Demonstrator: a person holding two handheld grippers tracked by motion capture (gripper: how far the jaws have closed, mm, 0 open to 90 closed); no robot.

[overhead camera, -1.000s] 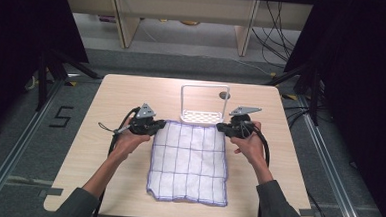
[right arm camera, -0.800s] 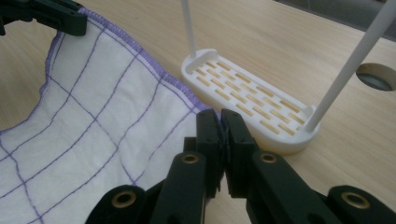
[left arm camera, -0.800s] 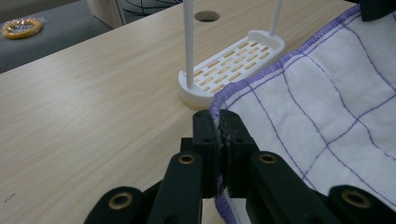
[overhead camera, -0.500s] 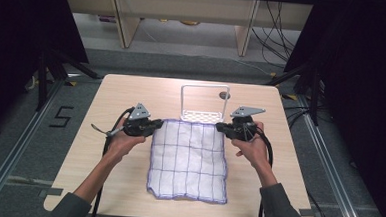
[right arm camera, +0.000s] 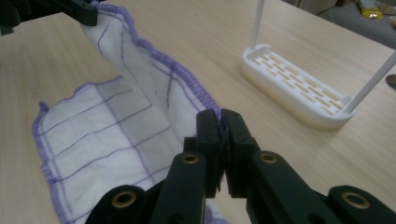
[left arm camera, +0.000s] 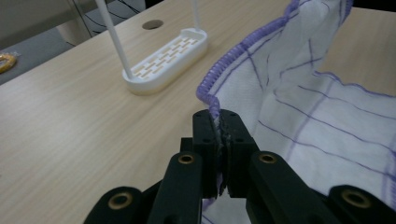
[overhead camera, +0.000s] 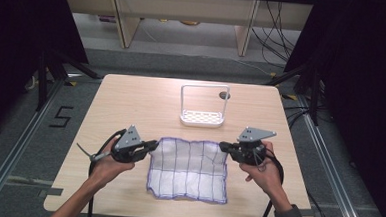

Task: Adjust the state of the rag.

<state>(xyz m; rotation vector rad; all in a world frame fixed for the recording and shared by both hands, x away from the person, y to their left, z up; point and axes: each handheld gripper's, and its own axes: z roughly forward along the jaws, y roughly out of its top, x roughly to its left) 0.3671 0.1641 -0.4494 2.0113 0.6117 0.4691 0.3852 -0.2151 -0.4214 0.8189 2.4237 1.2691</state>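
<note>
A white cloth (overhead camera: pixel 187 171) with a purple grid and purple hem lies on the wooden table (overhead camera: pixel 131 100); its far edge is raised off the surface. My left gripper (overhead camera: pixel 152 145) is shut on the far left corner, and the hem (left arm camera: pixel 219 93) runs straight into its closed jaws. My right gripper (overhead camera: pixel 223 146) is shut on the far right corner of the cloth (right arm camera: pixel 116 126). The raised edge sags between the two grippers, while the near part of the cloth (left arm camera: pixel 317 116) rests flat. The left gripper (right arm camera: pixel 70 9) appears at the top left of the right gripper view.
A white wire-framed rack with a slotted base (overhead camera: pixel 202 118) stands just beyond the cloth, also seen as the rack (left arm camera: pixel 166 56) and the rack (right arm camera: pixel 299 93). A round hole (overhead camera: pixel 224 95) sits in the tabletop behind it. Bare wood lies to the left and right.
Both grippers have come toward the person and risen slightly, carrying the cloth's far edge off the table and back over the cloth. The rack has not moved.
</note>
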